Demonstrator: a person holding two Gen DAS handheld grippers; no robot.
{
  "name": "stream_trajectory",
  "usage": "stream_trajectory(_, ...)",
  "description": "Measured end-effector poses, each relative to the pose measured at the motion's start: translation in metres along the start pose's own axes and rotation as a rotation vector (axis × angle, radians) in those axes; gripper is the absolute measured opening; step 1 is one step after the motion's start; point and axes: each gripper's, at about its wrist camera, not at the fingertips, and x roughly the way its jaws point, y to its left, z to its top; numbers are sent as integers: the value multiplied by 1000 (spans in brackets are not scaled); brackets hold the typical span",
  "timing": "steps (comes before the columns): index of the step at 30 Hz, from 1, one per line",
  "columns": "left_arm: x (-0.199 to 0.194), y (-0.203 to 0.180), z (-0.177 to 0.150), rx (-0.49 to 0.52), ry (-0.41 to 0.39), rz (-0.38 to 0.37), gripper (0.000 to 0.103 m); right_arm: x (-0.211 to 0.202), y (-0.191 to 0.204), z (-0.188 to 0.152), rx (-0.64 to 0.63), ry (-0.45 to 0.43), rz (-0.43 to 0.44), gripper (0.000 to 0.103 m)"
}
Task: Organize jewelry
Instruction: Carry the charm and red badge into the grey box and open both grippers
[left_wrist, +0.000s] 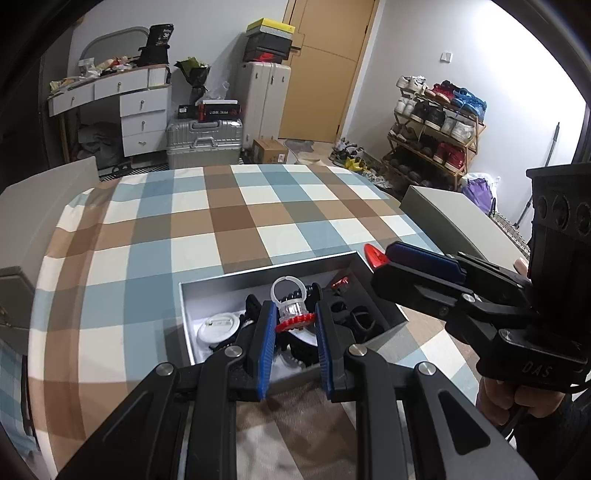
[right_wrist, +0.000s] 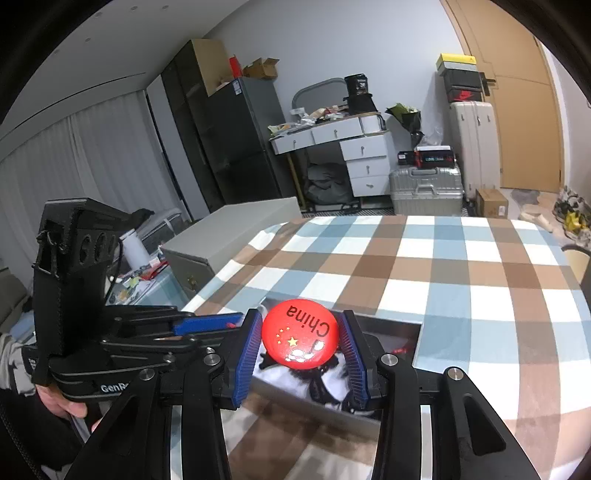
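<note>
My left gripper (left_wrist: 295, 328) squeezes a clear plastic ring (left_wrist: 289, 301) with a red frilly base, just over the box (left_wrist: 258, 278). My right gripper (right_wrist: 301, 341) pinches a round red badge (right_wrist: 300, 339) that says "China", also above the box. The box sits on the checked cloth (left_wrist: 192, 229). Inside it I see a white round badge (left_wrist: 217, 328) and a heap of black pieces (left_wrist: 351, 317) I cannot name.
</note>
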Motion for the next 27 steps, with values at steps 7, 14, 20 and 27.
stream_trajectory(7, 17, 4, 4, -3, 31, -16, 15, 21, -12, 0, 3, 30, -22, 42)
stream_trajectory(14, 25, 7, 4, -12, 54, -26, 15, 33, -19, -4, 0, 55, -38, 42)
stream_trajectory(20, 29, 7, 4, -10, 64, -32, 15, 38, -23, -5, 10, 70, -44, 42)
stream_trajectory(27, 32, 7, 5, -4, 75, -34, 17, 42, -27, -7, 27, 86, -51, 43)
